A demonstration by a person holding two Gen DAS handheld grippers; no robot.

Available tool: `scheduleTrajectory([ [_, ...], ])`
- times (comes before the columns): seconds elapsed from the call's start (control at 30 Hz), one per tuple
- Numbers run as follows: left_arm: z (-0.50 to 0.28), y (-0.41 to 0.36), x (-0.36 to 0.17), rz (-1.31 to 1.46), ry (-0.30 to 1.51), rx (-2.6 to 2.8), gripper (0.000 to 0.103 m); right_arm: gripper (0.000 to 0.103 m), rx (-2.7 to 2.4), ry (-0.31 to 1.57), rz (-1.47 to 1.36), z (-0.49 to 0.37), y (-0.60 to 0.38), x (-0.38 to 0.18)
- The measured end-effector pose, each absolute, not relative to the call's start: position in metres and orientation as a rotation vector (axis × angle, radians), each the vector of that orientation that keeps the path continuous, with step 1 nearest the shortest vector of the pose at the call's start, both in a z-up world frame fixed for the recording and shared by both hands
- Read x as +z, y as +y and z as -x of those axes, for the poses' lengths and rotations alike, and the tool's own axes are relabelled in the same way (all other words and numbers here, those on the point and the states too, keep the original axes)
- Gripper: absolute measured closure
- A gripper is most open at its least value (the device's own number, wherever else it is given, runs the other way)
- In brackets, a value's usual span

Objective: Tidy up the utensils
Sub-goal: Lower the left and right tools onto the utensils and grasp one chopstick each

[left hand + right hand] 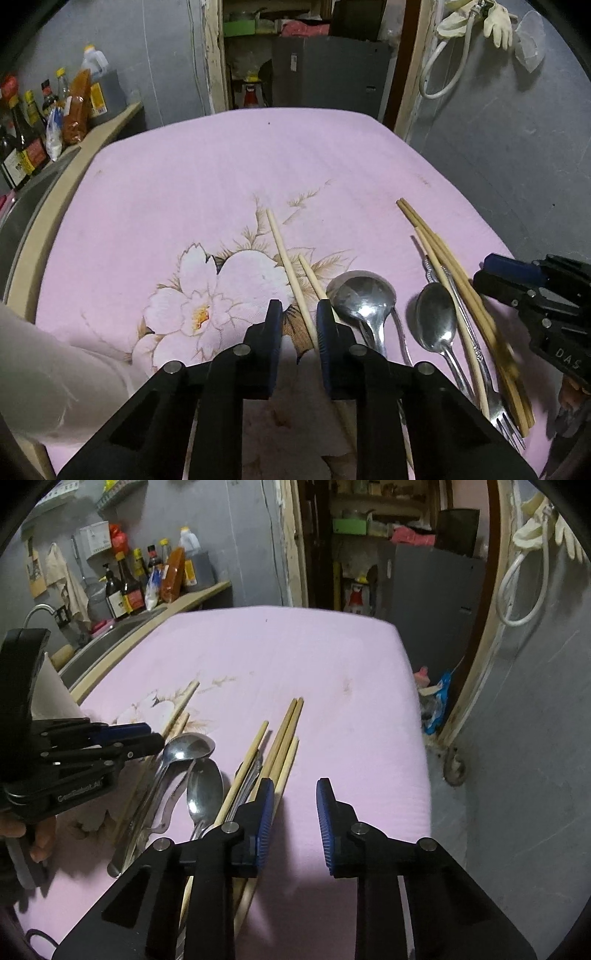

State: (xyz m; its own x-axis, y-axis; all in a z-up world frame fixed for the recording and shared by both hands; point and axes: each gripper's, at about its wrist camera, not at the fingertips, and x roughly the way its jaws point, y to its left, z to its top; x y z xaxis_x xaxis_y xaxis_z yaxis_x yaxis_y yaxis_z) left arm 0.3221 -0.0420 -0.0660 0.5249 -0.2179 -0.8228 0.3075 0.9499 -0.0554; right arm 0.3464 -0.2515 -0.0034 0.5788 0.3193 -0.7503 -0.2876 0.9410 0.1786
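On a worktop covered with a pink flowered cloth (221, 166) the utensils lie loose, roughly side by side. In the left wrist view two pale chopsticks (282, 254) rest over the flower print, a large spoon (360, 295) lies just to their right, then a smaller spoon (436, 317), a fork (506, 424) and a bundle of darker chopsticks (443, 254) partly crossing the fork's handle. The left gripper (298, 325) hangs low over the pale pair with its jaws narrowed but not pressed together; one chopstick runs through the gap and neither pad visibly presses on it, so nothing is held. The right gripper (295, 812) sits at the right edge of the pile, its jaws likewise narrowed with only bare cloth between them, its left pad just beside the darker chopsticks (288, 731). The chopsticks look light, stiff and round, likely to roll or pivot if pinched near one end, so a hold near the middle seems safest. The spoons (201, 786) are smooth polished metal, probably slippery and heavier at the bowl; their narrow handles look like the better place to pinch, flat sides against the pads. The overlapping pieces may drag one another when one is lifted.
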Motion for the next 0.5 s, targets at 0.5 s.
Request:
scheduleTrajectory([
  [0.5,-0.350,-0.035,-0.068,-0.071,1.064,-0.344,0.090,0.089,0.337,0.958,-0.021,-0.368,-0.250,-0.004],
])
